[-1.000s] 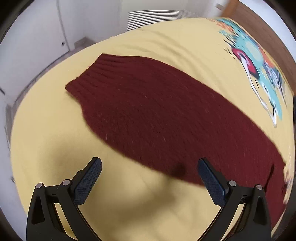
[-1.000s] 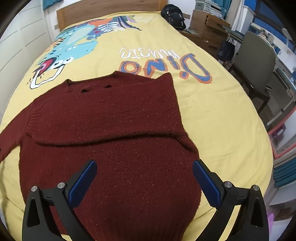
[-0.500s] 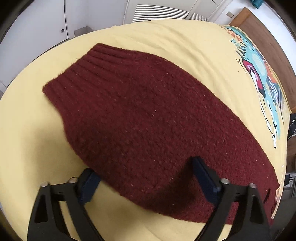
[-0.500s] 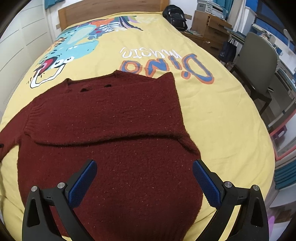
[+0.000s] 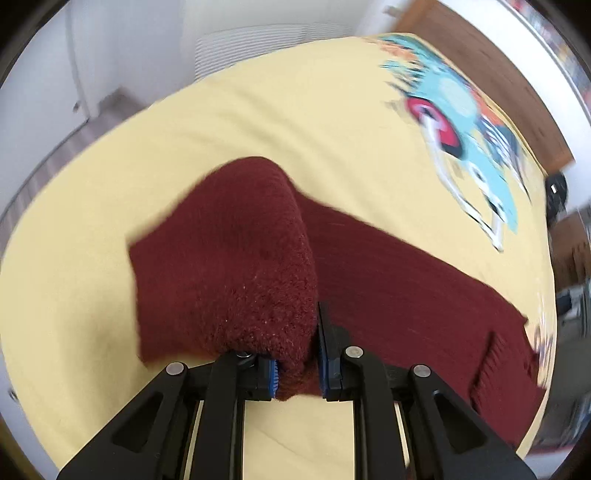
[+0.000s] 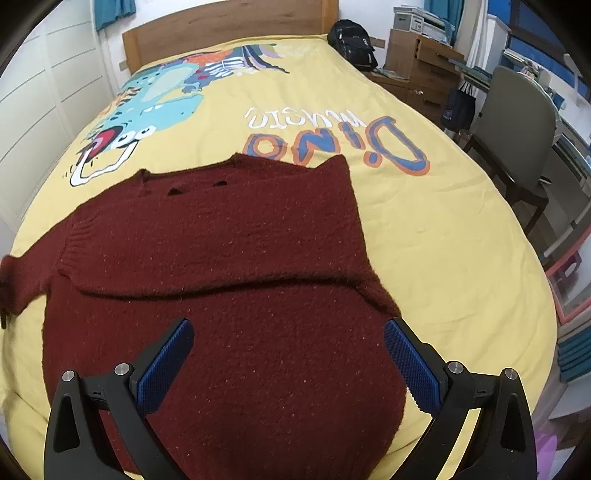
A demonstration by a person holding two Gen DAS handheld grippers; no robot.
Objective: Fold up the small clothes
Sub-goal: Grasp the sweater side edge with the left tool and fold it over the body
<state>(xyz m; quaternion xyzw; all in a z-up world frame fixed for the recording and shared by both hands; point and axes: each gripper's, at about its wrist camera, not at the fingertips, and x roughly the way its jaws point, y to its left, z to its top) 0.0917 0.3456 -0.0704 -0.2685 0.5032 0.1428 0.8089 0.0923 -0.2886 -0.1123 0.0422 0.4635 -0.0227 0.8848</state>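
Observation:
A dark red knit sweater (image 6: pixel 229 258) lies spread on a yellow bedspread (image 6: pixel 424 229), with one sleeve folded across its body. My left gripper (image 5: pixel 297 354) is shut on the other sleeve (image 5: pixel 229 258) and holds it bunched and lifted off the bed; that sleeve (image 6: pixel 14 280) shows at the left edge of the right wrist view. My right gripper (image 6: pixel 288 365) is open and empty, hovering above the sweater's lower body near the hem.
The bedspread has a dinosaur print (image 6: pixel 147 107) and lettering (image 6: pixel 332 140). A wooden headboard (image 6: pixel 229 33) stands at the far end. A chair (image 6: pixel 517 125), a wooden cabinet (image 6: pixel 421 62) and a black backpack (image 6: pixel 351 40) stand to the right. White cupboards (image 5: pixel 44 74) are beside the bed.
My left gripper went down onto the sleeve, shut on it and raised it off the bed. My right gripper has stayed open over the sweater's body.

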